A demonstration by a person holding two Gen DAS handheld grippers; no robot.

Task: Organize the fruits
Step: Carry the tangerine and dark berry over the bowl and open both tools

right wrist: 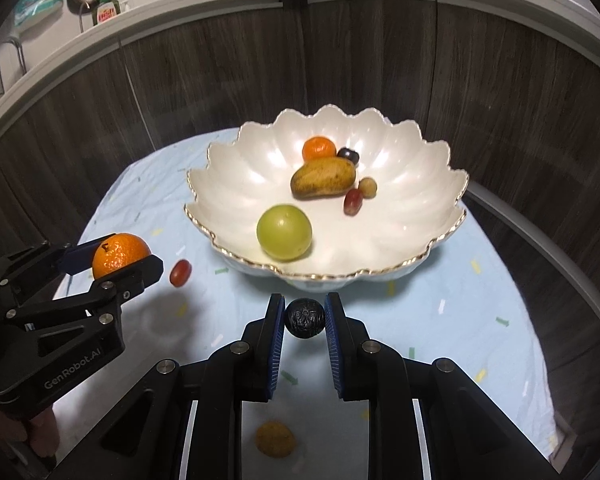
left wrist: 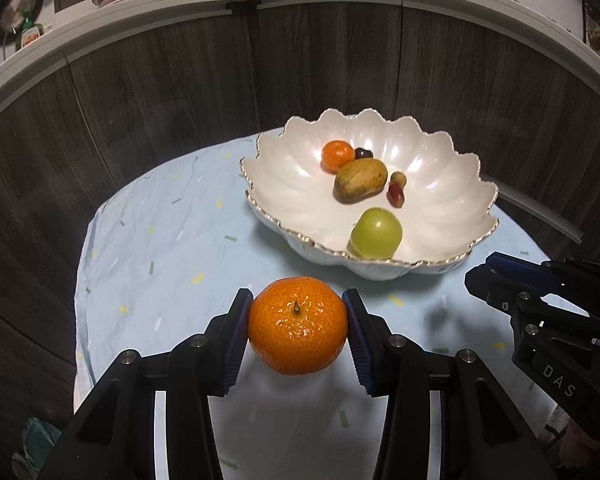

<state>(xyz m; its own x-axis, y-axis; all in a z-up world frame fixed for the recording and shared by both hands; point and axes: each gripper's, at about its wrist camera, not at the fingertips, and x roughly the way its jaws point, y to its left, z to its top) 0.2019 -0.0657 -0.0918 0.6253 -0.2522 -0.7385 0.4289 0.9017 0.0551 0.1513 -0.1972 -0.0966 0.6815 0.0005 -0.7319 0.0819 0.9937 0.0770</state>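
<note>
My left gripper (left wrist: pixel 297 322) is shut on a large mandarin (left wrist: pixel 298 325), held above the pale blue tablecloth (left wrist: pixel 172 248); the same gripper (right wrist: pixel 118 261) and mandarin (right wrist: pixel 120 254) show at the left of the right wrist view. My right gripper (right wrist: pixel 304 318) is shut on a small dark round fruit (right wrist: pixel 304 318). Ahead stands a white scalloped bowl (right wrist: pixel 228 184) with a green round fruit (right wrist: pixel 284 233), a brownish mango (right wrist: pixel 323 178), a small mandarin (right wrist: pixel 319 148), a dark grape (right wrist: pixel 348 155), a red grape (right wrist: pixel 352 201) and a pale grape (right wrist: pixel 367 187). A red grape (right wrist: pixel 179 273) lies on the cloth left of the bowl.
A small tan fruit (right wrist: pixel 275 444) lies on the cloth beneath my right gripper. Dark wood cabinet fronts (left wrist: pixel 160 92) ring the table close behind the bowl, under a white counter edge (left wrist: pixel 140 12) crowded with pans and bottles. A hand (right wrist: pixel 40 436) grips the left tool.
</note>
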